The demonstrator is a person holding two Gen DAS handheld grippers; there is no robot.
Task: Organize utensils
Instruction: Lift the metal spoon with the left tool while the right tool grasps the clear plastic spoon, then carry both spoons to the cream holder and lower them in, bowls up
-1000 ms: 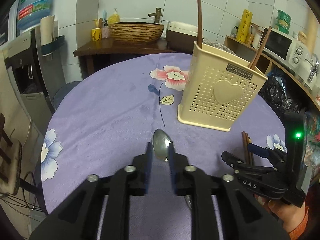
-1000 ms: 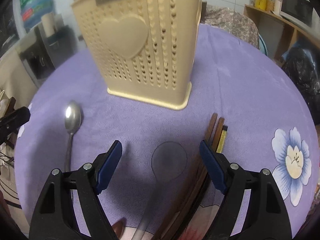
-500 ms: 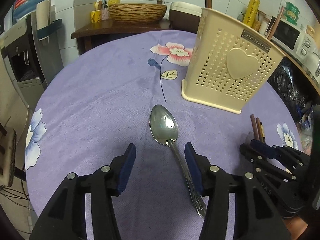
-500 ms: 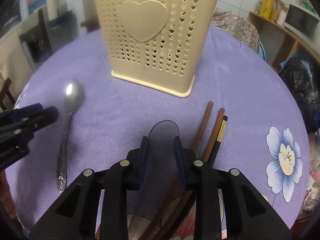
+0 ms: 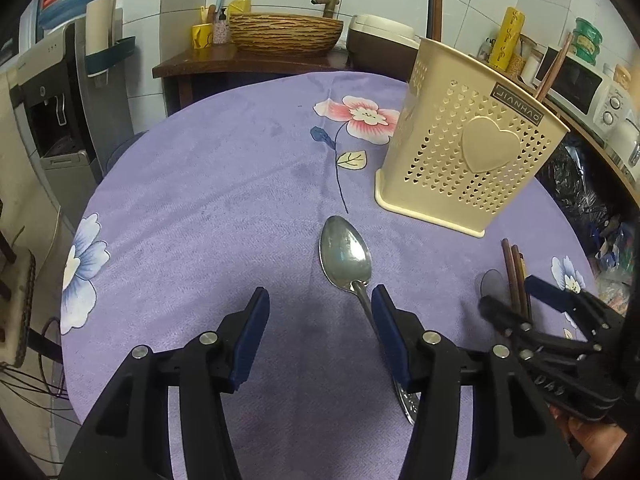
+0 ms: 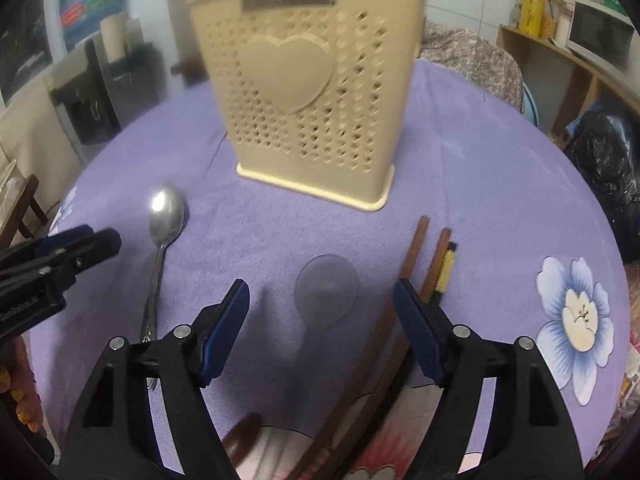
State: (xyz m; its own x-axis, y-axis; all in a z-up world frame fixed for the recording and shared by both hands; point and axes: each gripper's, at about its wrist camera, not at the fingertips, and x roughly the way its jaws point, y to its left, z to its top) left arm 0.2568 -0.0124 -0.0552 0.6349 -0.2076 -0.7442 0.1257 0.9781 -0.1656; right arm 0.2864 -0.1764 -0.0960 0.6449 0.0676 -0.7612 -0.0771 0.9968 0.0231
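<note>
Plainly legible on the holder (image 5: 472,148) is a dark nameplate reading "JIANHAO", set above one raised heart; the holder is cream plastic, tapered, with heart-shaped perforations, standing upright on the surface (image 5: 208,208), which carries a purple plush cloth printed with flowers. One metal spoon (image 5: 346,258), polished, with an embossed handle, lies flat on the cloth. The left gripper (image 5: 318,316) is spread and opening, its blue pads clear of the spoon, whose handle runs just beside the right-hand pad. One translucent grey plastic spoon (image 6: 326,290) lies between the pads of the right gripper (image 6: 322,306), also spread, opening and untouched by them. Beside it lie three sticks: two brown wooden chopsticks (image 6: 412,252) and one dark stick with a yellow band. Other utensil handles stand in the holder.
</note>
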